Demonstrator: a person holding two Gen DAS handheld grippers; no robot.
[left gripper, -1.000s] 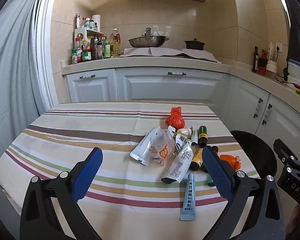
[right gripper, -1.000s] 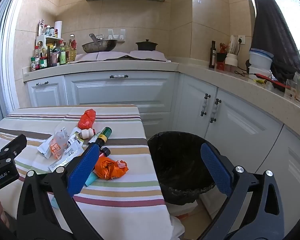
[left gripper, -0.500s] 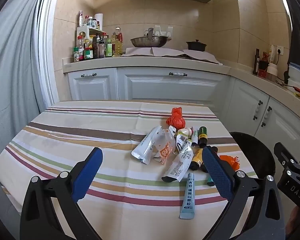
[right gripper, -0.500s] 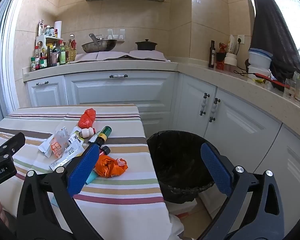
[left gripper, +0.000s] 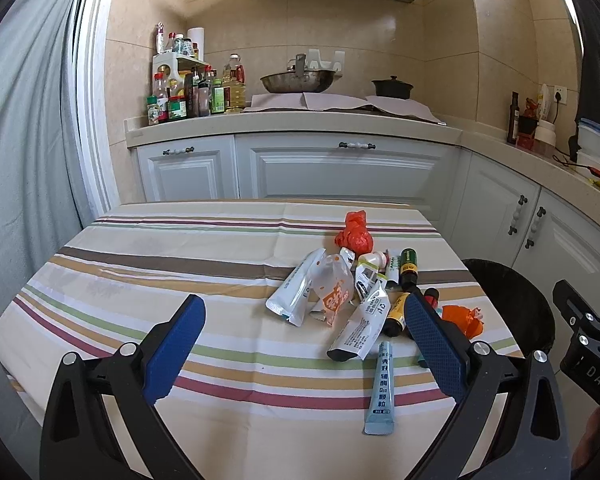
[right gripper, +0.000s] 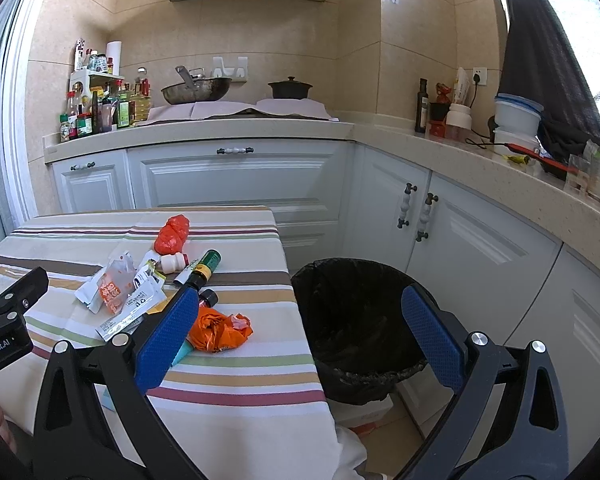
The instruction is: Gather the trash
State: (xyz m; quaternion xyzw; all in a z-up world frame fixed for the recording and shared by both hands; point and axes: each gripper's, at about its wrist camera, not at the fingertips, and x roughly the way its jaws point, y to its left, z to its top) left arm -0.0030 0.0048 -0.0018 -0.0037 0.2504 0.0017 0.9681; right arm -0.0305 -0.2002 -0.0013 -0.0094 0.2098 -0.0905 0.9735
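Trash lies in a heap on the striped tablecloth [left gripper: 140, 264]: a red bag [left gripper: 354, 236], white pouches [left gripper: 300, 292], small dark bottles [left gripper: 407, 266], a crumpled orange bag [right gripper: 220, 330] and a pale blue tube [left gripper: 382, 388]. A black-lined bin [right gripper: 360, 320] stands on the floor just right of the table. My left gripper [left gripper: 300, 352] is open above the table's near edge, nothing between its fingers. My right gripper [right gripper: 300, 340] is open too, spanning the table's right edge and the bin, with its left finger [right gripper: 168, 336] beside the orange bag.
White kitchen cabinets [left gripper: 340, 172] run behind and to the right of the table. The counter carries bottles [left gripper: 188, 96], a wok [left gripper: 298, 80] and a black pot [left gripper: 392, 88]. A grey curtain [left gripper: 24, 140] hangs on the left.
Both grippers have drifted slightly; the views shifted a little, with the table and bin sitting marginally lower in frame. No trash has moved, and both stay open.
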